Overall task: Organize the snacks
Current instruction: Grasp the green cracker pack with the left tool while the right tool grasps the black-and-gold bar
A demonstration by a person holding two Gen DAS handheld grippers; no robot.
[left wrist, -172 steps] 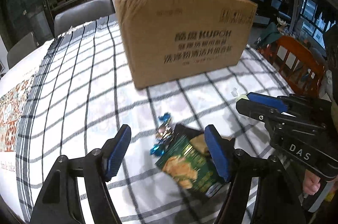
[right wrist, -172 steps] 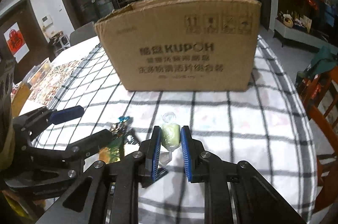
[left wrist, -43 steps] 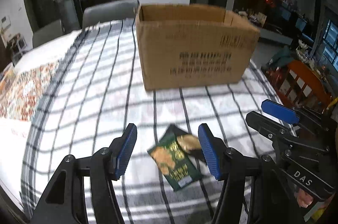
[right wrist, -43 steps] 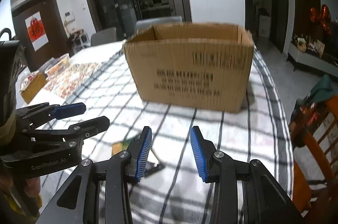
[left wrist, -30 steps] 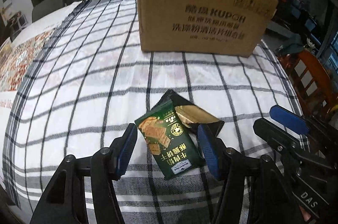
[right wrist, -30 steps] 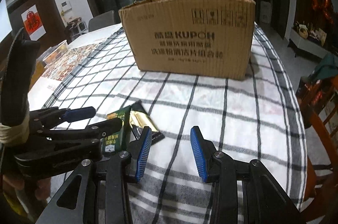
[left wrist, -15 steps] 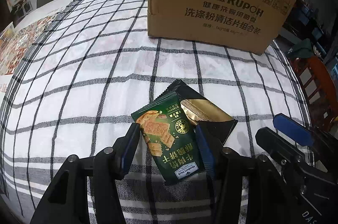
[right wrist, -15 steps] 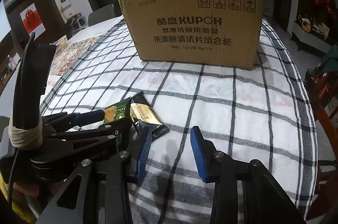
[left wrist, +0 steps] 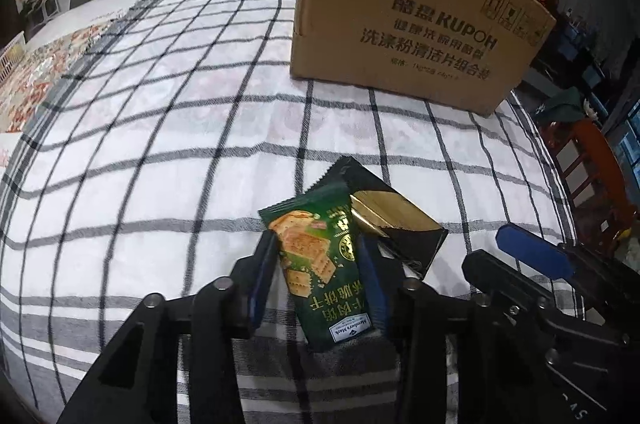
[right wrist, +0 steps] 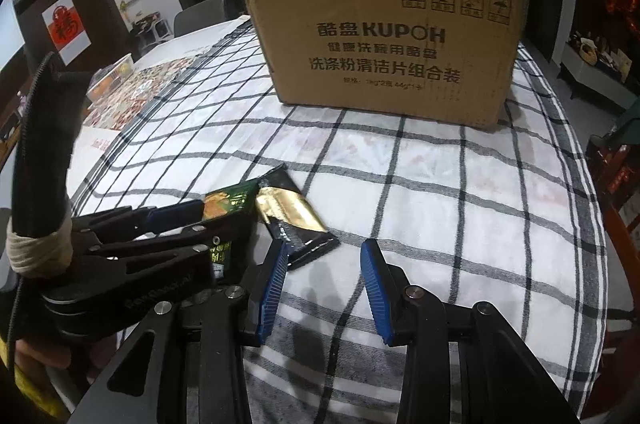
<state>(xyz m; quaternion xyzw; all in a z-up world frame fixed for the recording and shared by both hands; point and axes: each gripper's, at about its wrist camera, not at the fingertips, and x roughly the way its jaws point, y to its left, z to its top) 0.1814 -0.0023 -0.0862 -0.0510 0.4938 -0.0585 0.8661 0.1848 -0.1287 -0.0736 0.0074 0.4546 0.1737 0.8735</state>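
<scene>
On checked surface, green cracker packet being closed on by left tongs, narrowed since half-second ago; right tongs wide, empty; cardboard box being targeted next, likely.

The checked surface lies bare between the cardboard box at its far edge and the right gripper, whose fingers stand apart over cloth; the black-and-gold packet lies just beside its left finger; the left gripper crowds the near left corner, straddling the green cracker packet.
</scene>
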